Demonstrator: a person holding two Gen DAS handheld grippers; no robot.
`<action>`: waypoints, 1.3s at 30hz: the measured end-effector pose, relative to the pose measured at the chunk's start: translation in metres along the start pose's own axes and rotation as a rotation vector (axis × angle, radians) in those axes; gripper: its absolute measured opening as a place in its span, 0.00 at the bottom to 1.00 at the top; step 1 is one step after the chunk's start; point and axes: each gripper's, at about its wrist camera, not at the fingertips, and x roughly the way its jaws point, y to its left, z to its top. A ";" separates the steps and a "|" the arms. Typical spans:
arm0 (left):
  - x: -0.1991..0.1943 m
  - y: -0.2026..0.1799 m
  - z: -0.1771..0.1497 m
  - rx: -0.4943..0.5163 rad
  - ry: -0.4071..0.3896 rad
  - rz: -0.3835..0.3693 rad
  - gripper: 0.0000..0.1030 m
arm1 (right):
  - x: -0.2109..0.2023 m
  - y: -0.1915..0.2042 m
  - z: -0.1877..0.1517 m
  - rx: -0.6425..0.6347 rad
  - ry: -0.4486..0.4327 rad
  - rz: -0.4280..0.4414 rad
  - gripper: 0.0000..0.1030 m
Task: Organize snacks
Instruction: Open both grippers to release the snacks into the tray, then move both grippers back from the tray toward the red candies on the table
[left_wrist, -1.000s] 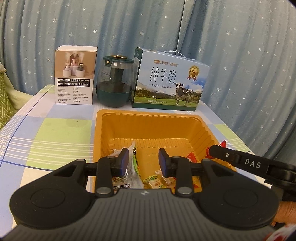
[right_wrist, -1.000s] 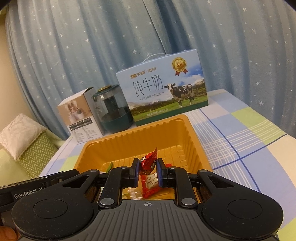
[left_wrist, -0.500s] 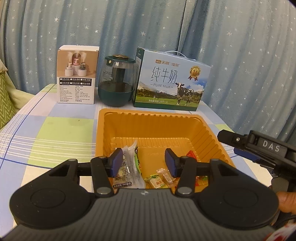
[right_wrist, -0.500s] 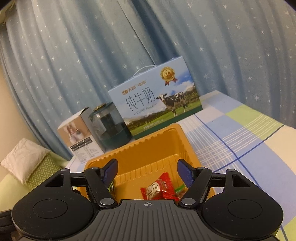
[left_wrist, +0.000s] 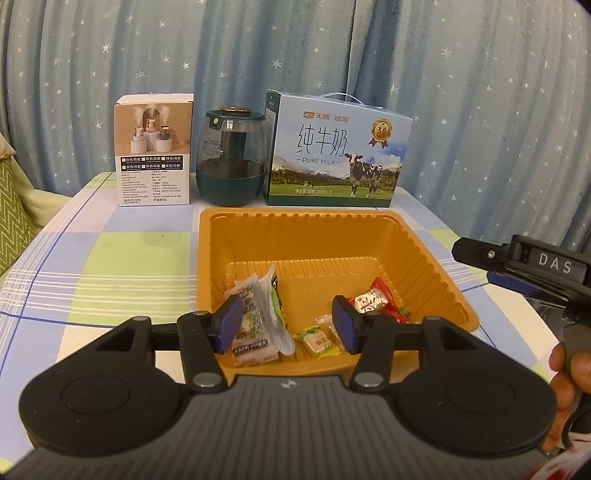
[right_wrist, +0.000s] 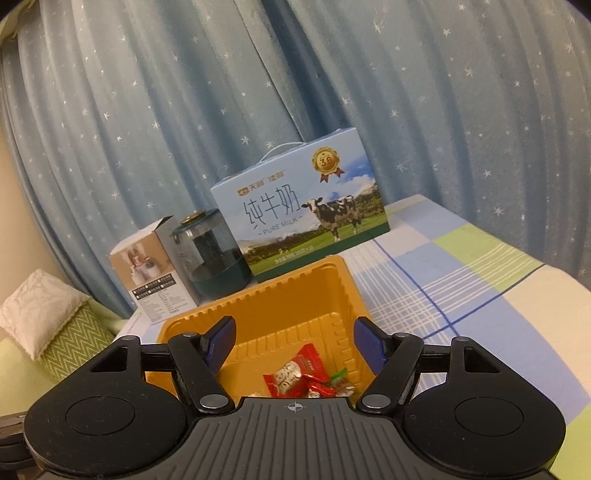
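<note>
Along the back of the checked tablecloth (left_wrist: 92, 273) stand three things in a row: one white product box (left_wrist: 154, 149), one dark green jar (left_wrist: 232, 157), one blue milk carton (left_wrist: 334, 151); behind them hangs one starry blue curtain (left_wrist: 480, 92). In front sits one orange tray (left_wrist: 417, 254), and all the snacks I can count lie inside it; at its left a silver-brown packet (left_wrist: 251, 321) leaning against one clear wrapper (left_wrist: 275, 314), in the middle two small yellow sweets (left_wrist: 317, 338), at the right one red-and-white candy (left_wrist: 373, 299) on top of more red wrappers I cannot count. The left gripper (left_wrist: 286, 323) hovers over the tray's near edge, its jaws just widened and holding nothing; the right gripper (right_wrist: 293, 345) stands released above the red candy, nothing between its blue pads (right_wrist: 369, 343).
</note>
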 end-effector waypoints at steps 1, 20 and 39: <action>-0.002 -0.001 -0.001 0.004 -0.001 0.001 0.51 | -0.003 -0.001 -0.001 0.000 0.004 -0.005 0.69; -0.050 -0.020 -0.043 0.073 0.029 -0.019 0.64 | -0.068 -0.003 -0.057 -0.300 0.184 0.047 0.69; -0.083 -0.022 -0.098 0.058 0.124 -0.019 0.67 | -0.067 -0.023 -0.122 -0.665 0.424 0.168 0.68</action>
